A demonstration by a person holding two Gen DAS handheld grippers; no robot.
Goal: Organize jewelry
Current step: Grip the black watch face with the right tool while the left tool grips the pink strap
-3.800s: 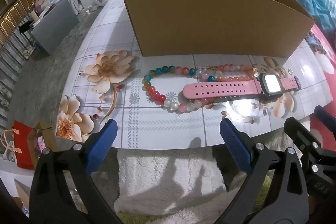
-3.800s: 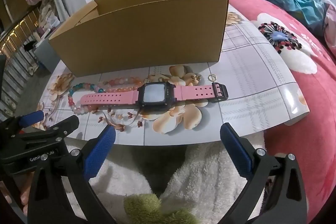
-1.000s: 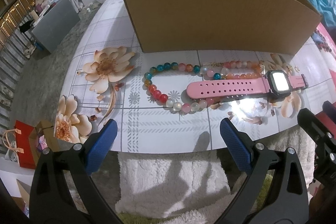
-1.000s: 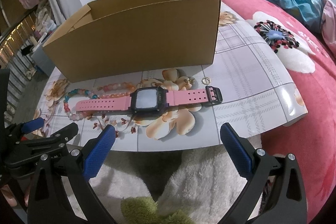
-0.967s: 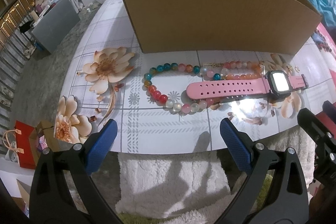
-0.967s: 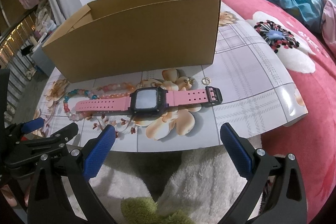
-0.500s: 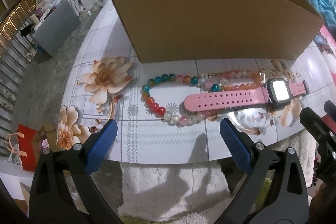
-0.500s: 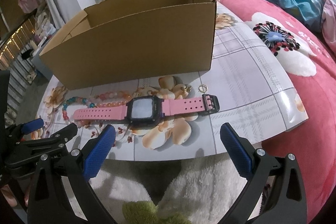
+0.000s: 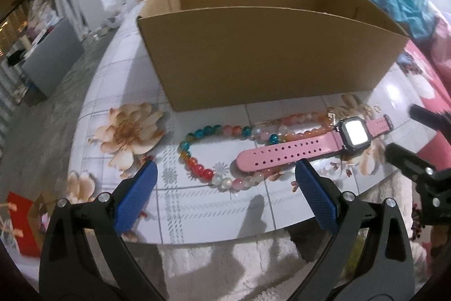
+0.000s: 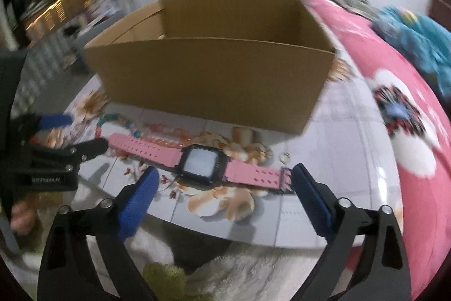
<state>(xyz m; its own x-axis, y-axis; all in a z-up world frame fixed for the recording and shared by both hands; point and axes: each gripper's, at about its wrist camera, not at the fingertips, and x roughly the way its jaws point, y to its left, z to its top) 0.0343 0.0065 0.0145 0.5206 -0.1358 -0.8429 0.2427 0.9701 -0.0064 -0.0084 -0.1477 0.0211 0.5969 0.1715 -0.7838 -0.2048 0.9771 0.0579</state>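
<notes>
A pink watch (image 10: 201, 164) lies flat on the desk (image 9: 214, 208), face up, its strap stretched left to right. Its left strap end rests over a loop of coloured beads (image 9: 197, 160), a bracelet that curls out to the left of it. Just beyond the watch's right end sits a small gold ring (image 10: 285, 157), hard to make out in the blur. A big open cardboard box (image 9: 267, 58) stands on the far side of all three, near them but apart; what shows of its inside looks empty.

The right gripper (image 10: 225, 196) hangs over the near desk edge with its jaws wide open, holding nothing; the watch face sits between and just beyond the blue pads (image 10: 138, 196). The left gripper (image 9: 225, 196) is likewise spread open and empty at the near edge, lined up with the near curve of the beads and the strap tip.

Judging by this, nothing is yet in the box and the first pickup is in hand, most likely the watch by the right gripper. The next move calls for easing the jaws down across the watch, closing on it without dragging the beads under the strap, then lifting it over the box's near wall. The beads may snag and trail along.

A pink flowered bed (image 10: 408, 148) lies to the right.
</notes>
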